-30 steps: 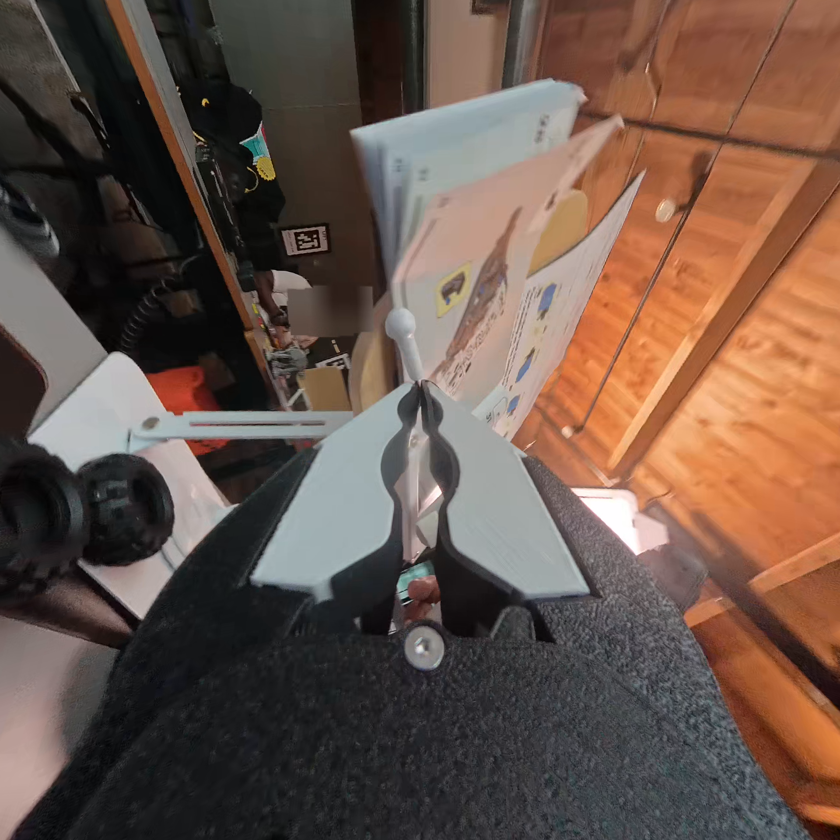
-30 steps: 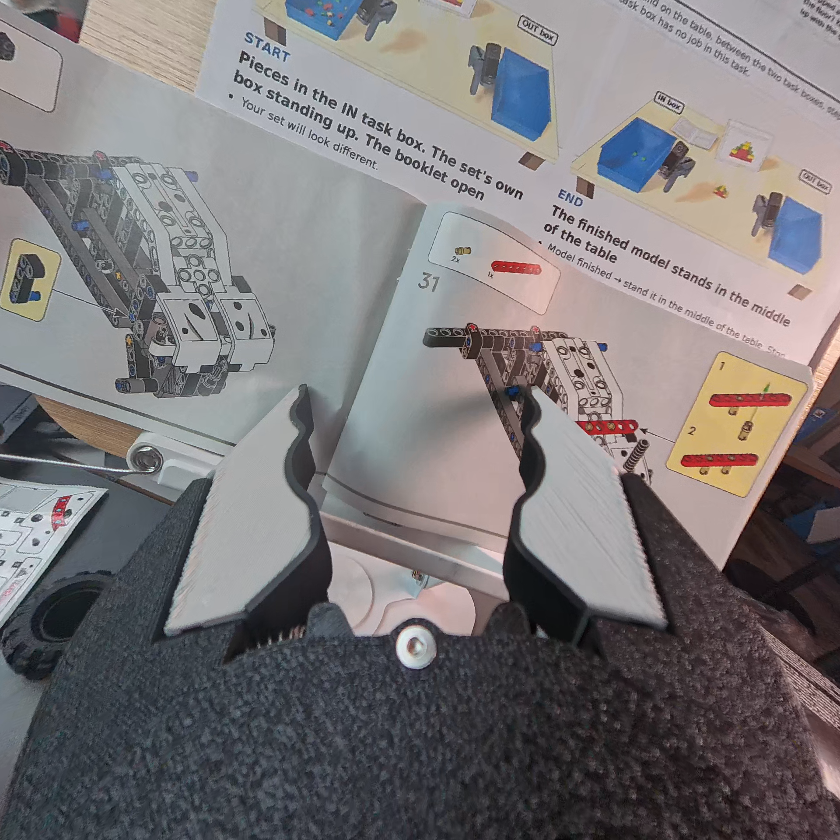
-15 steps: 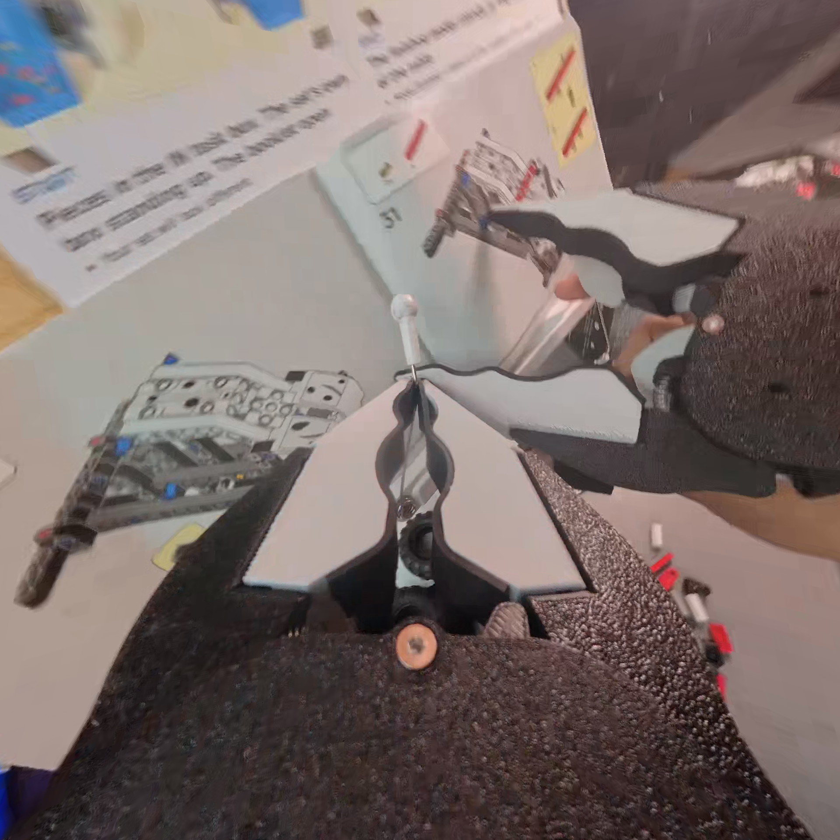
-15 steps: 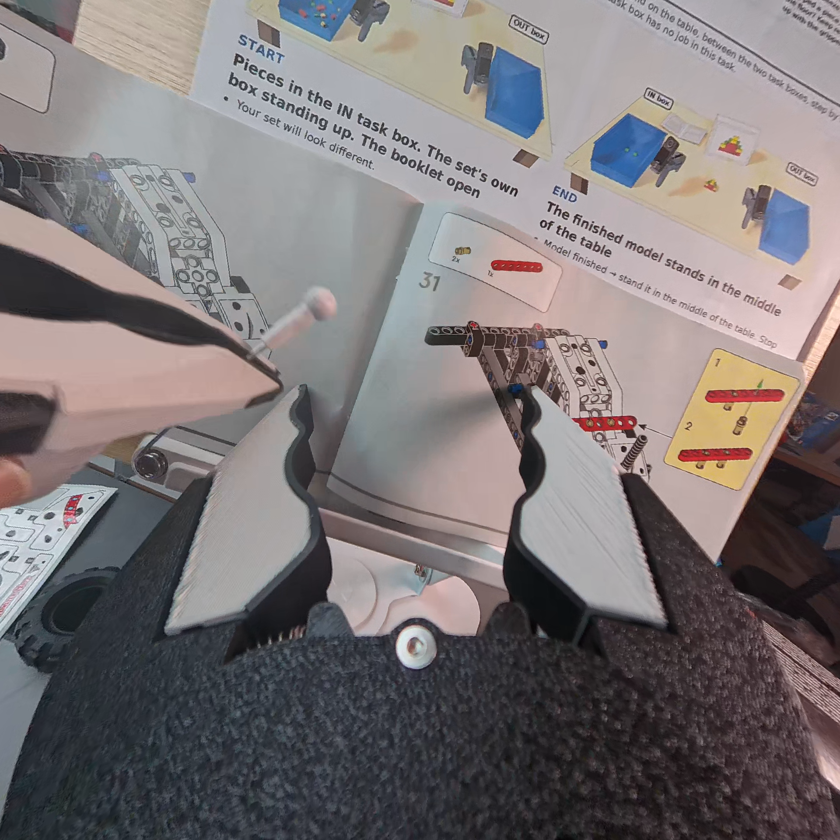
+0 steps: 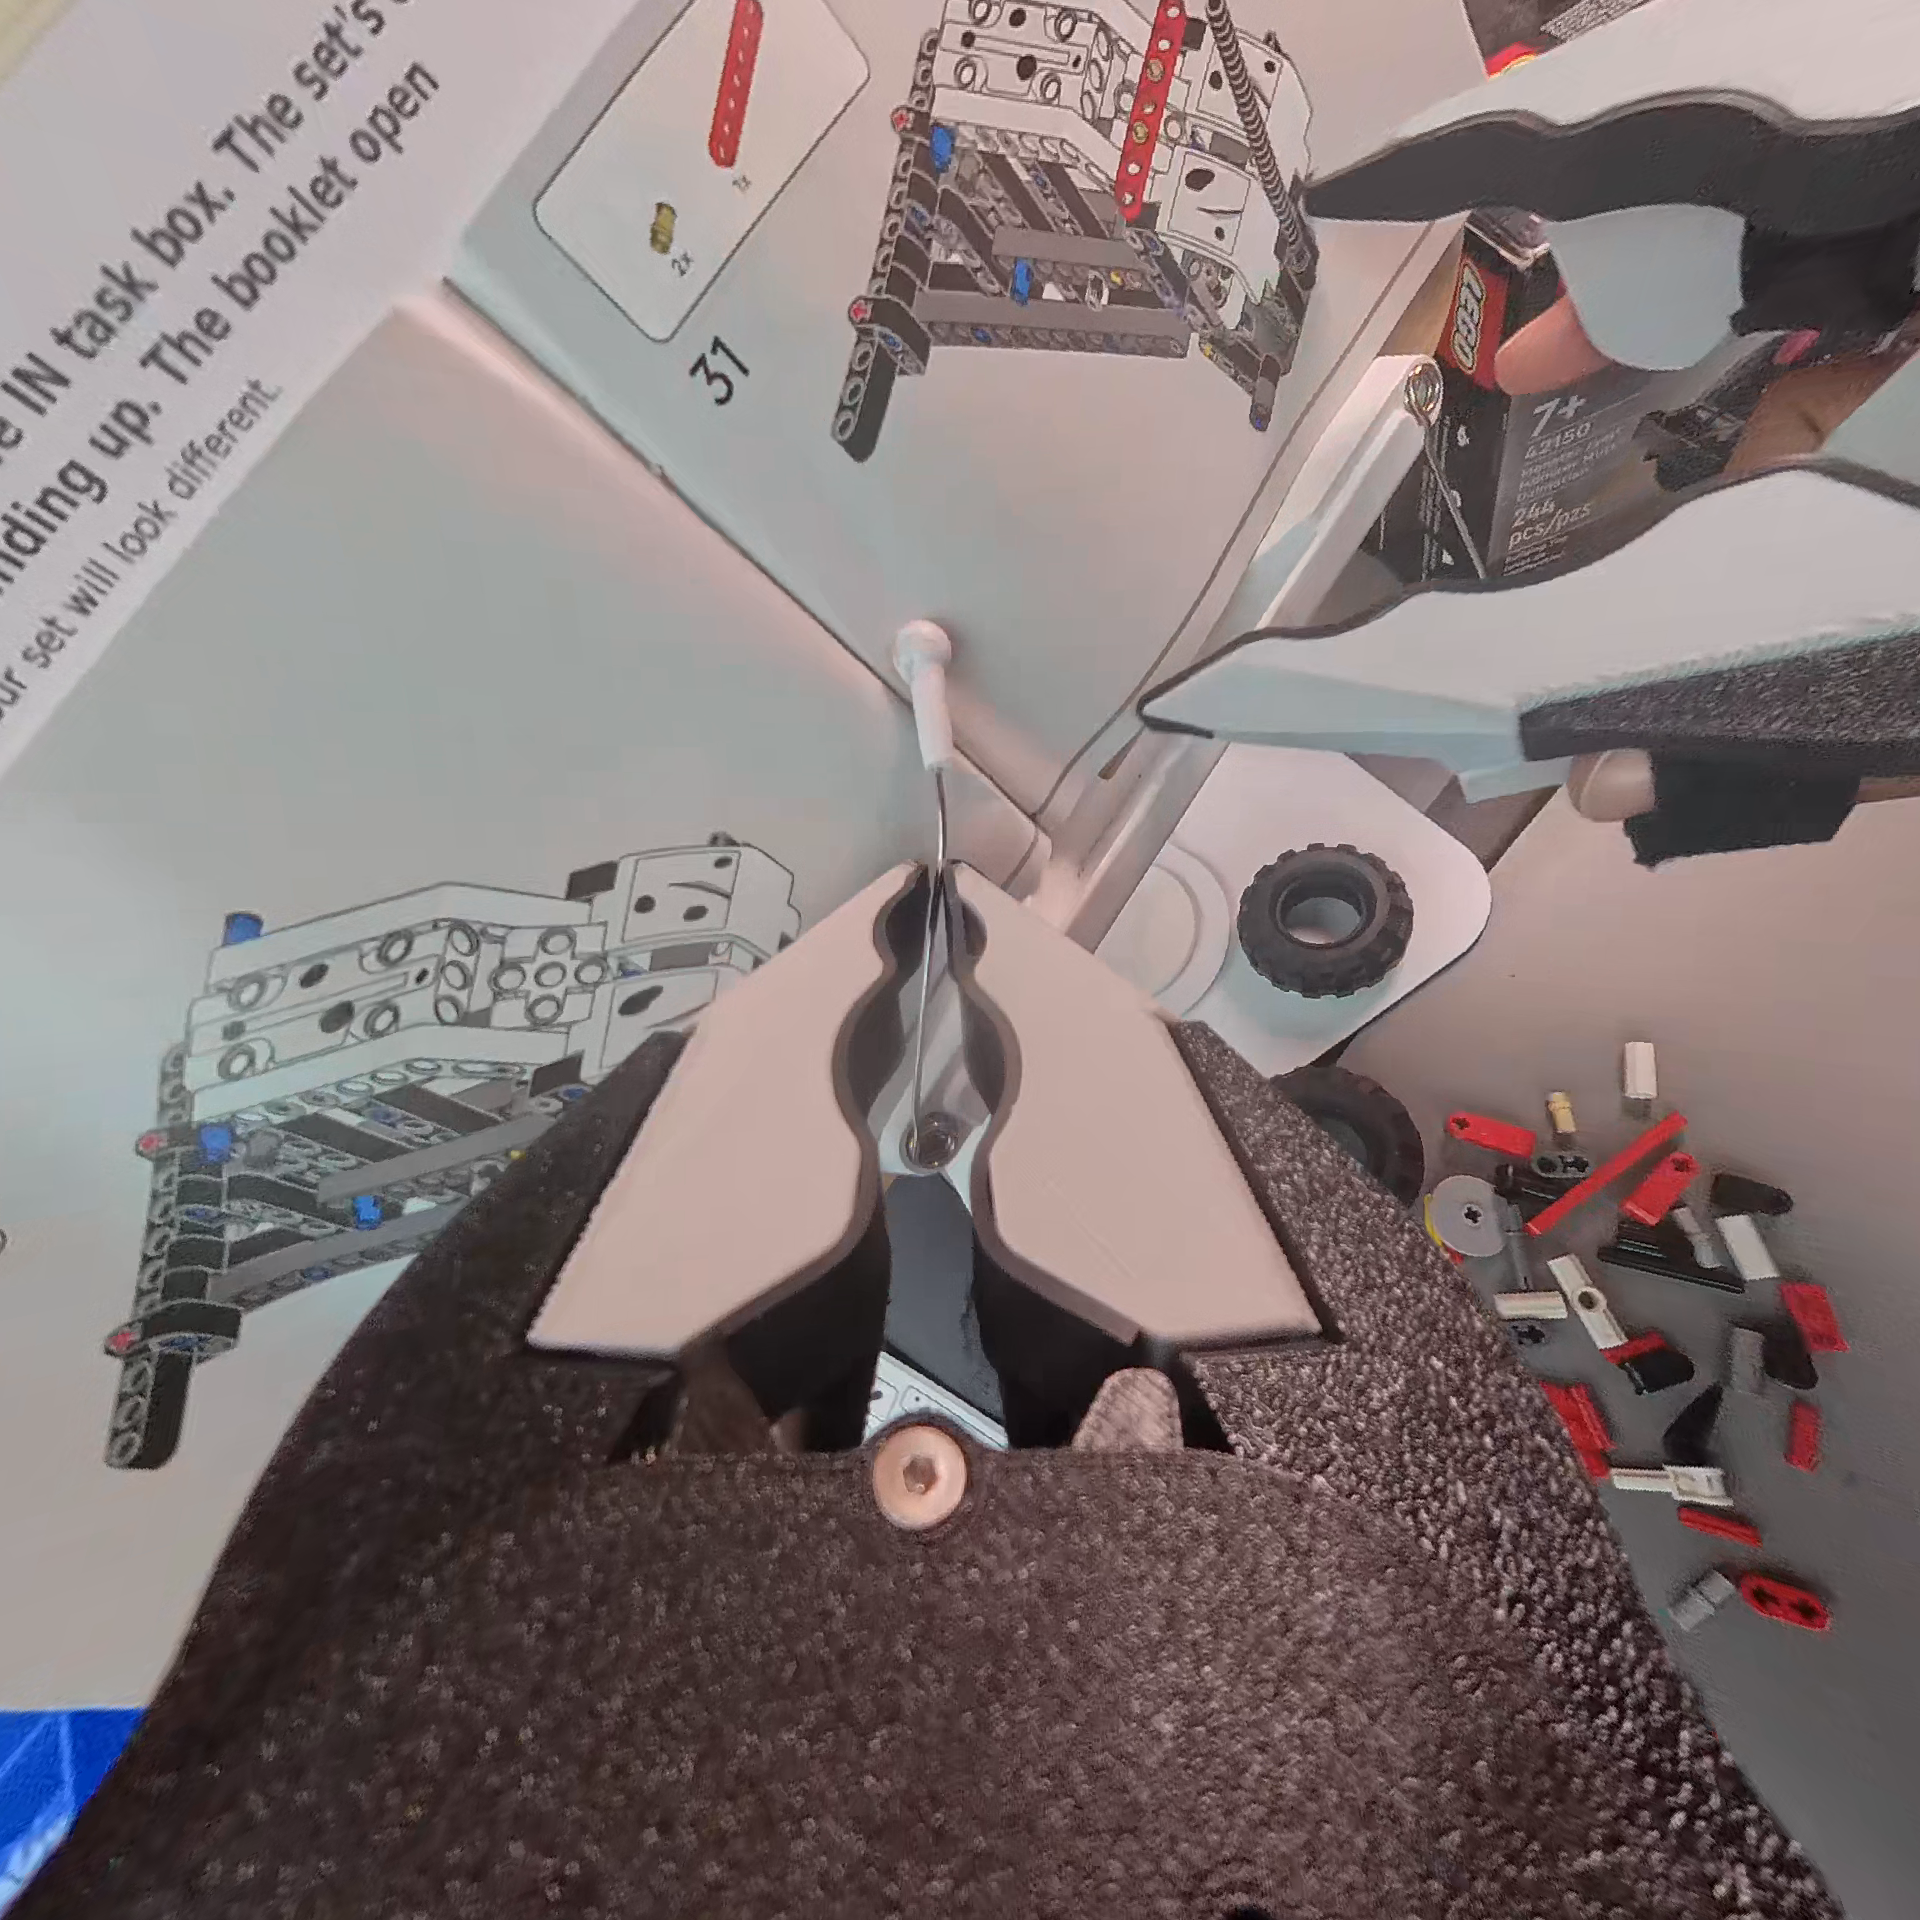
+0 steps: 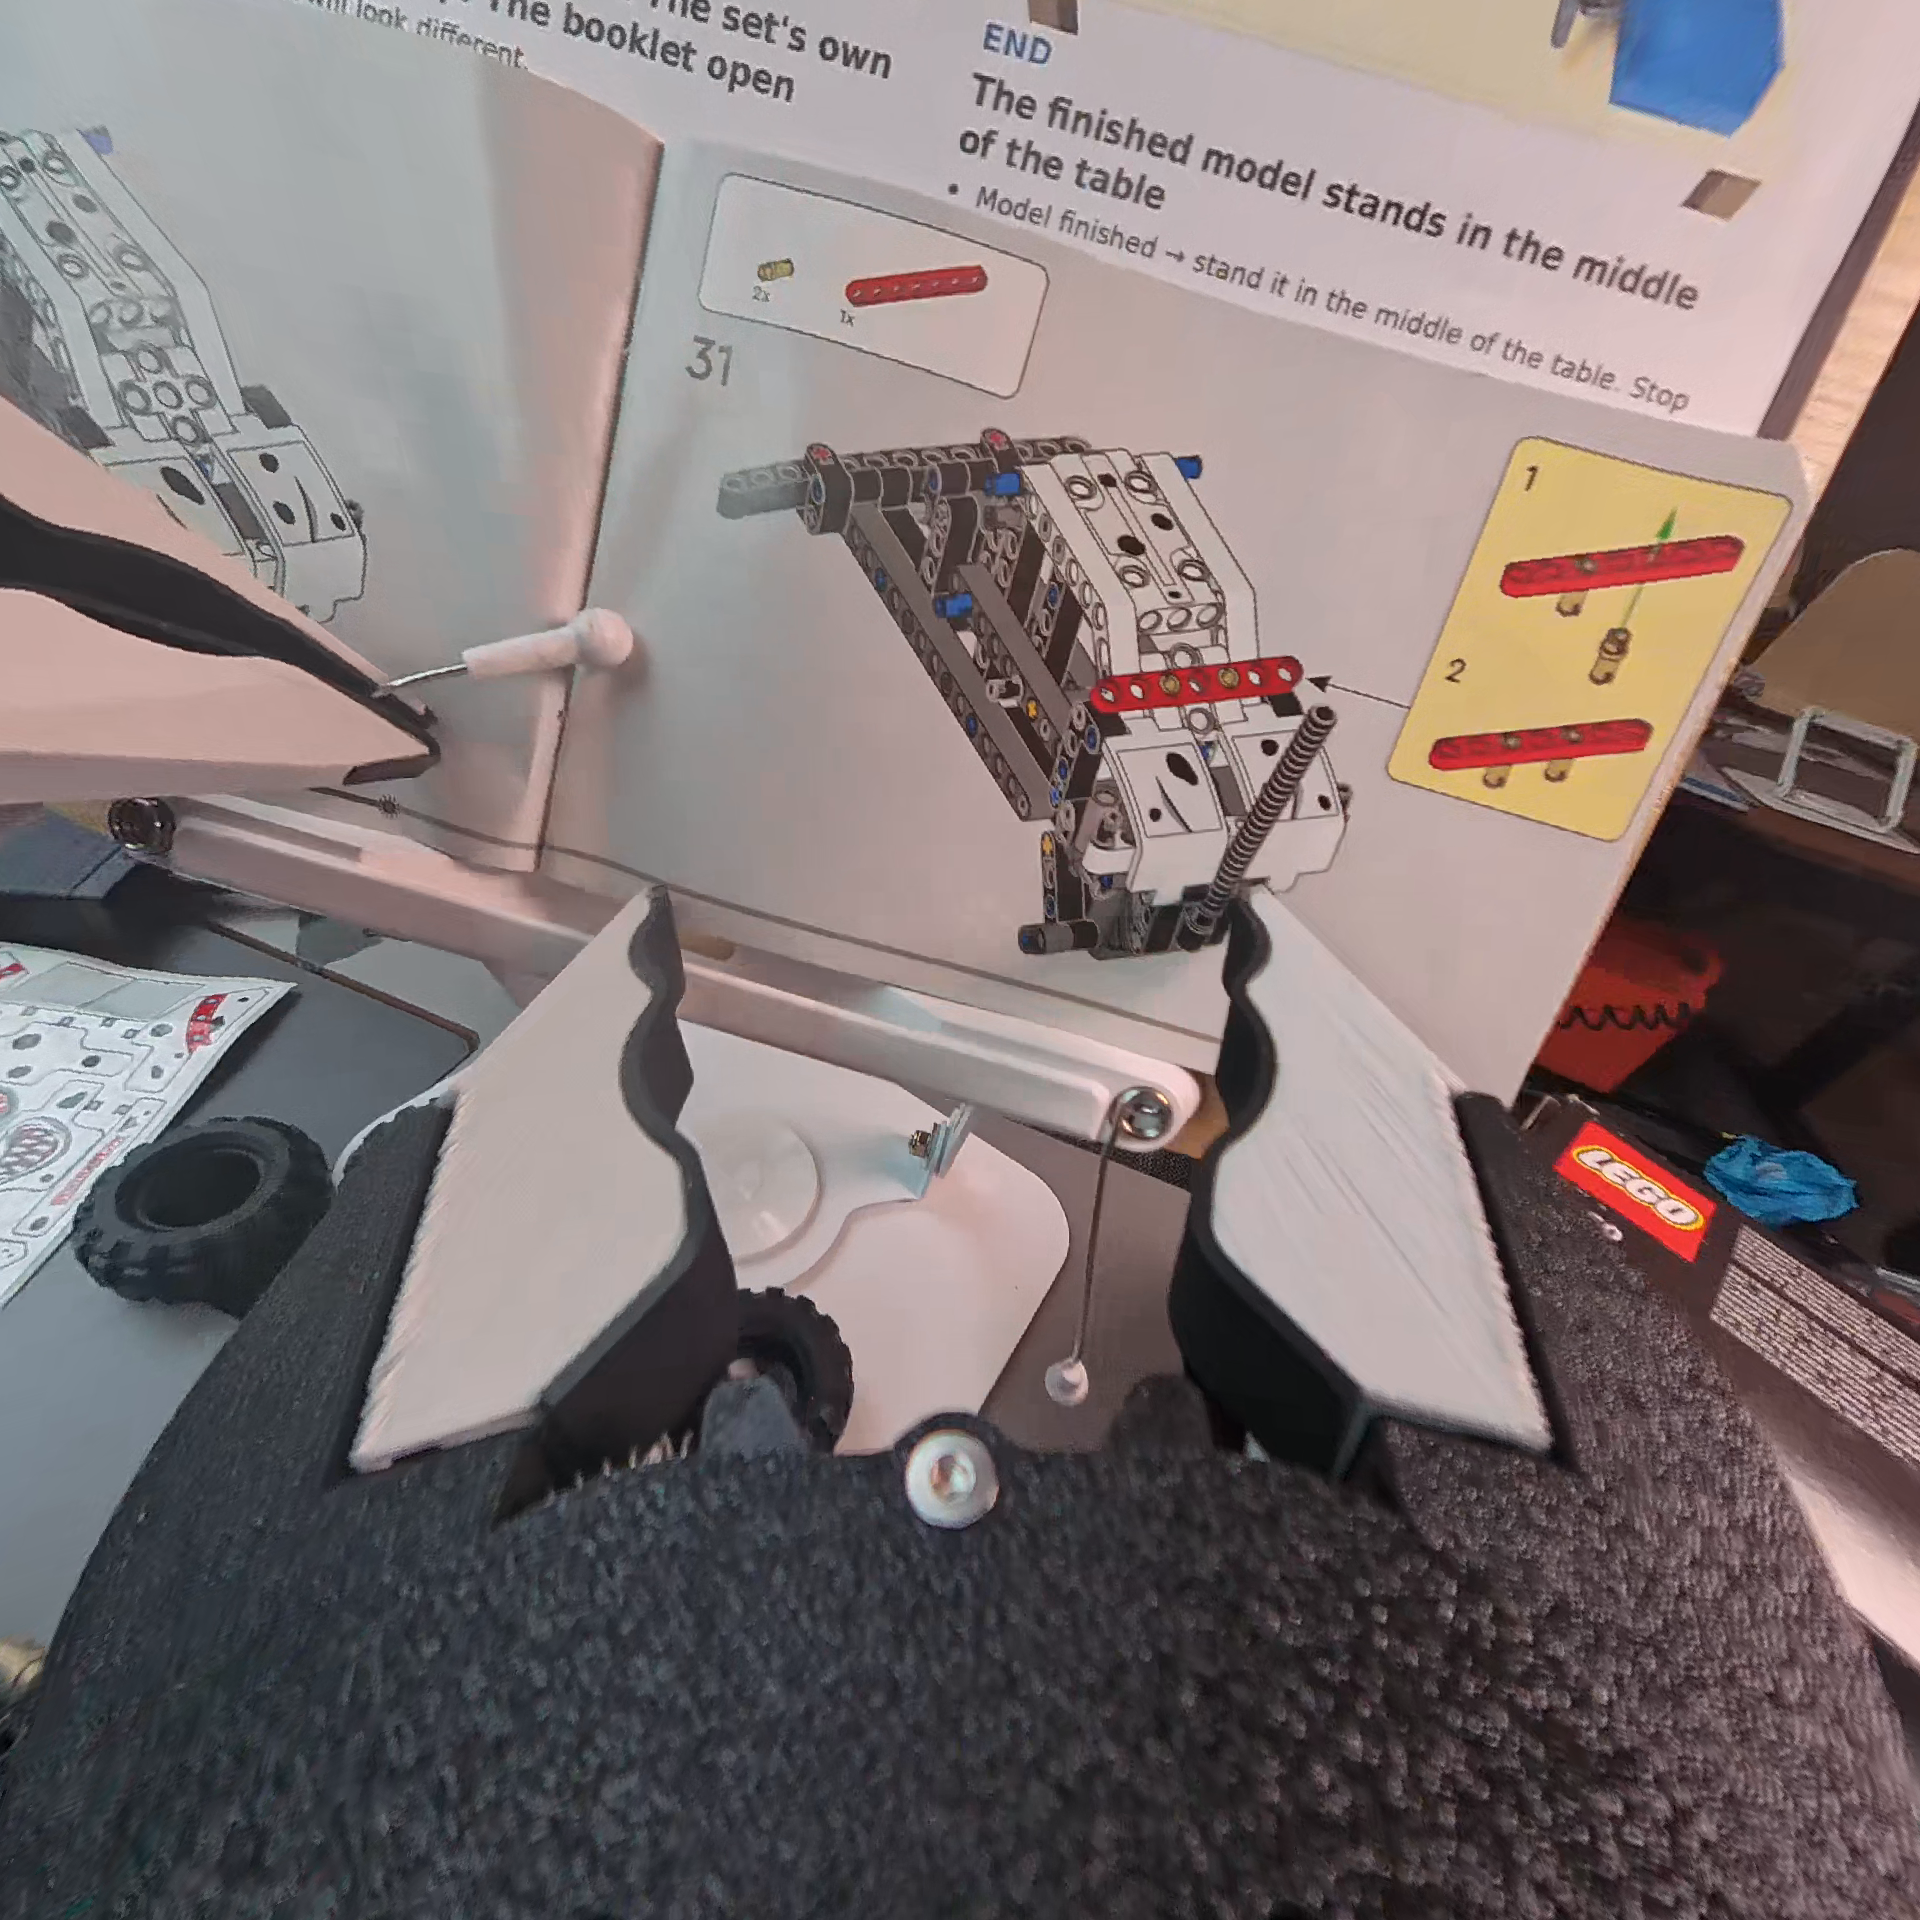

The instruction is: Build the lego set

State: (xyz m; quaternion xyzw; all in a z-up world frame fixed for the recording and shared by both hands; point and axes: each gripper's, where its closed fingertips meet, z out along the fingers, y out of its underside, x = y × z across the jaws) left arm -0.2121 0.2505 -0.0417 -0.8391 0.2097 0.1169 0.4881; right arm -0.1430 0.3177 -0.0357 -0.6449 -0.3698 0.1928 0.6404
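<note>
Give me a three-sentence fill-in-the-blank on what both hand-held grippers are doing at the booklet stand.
1. The left hand-held gripper is shut on the stand's wire ____ arm.
2. The right hand-held gripper has its jaws ____.
3. The arm's white tip touches the booklet near its ____.

Missing words: page-holder; open; centre fold

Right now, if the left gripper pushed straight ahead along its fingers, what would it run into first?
Most likely the open instruction booklet. The left gripper is shut on the stand's wire page-holder arm, whose white tip already appears pressed near the booklet's centre fold, though depth is hard to judge.
</note>
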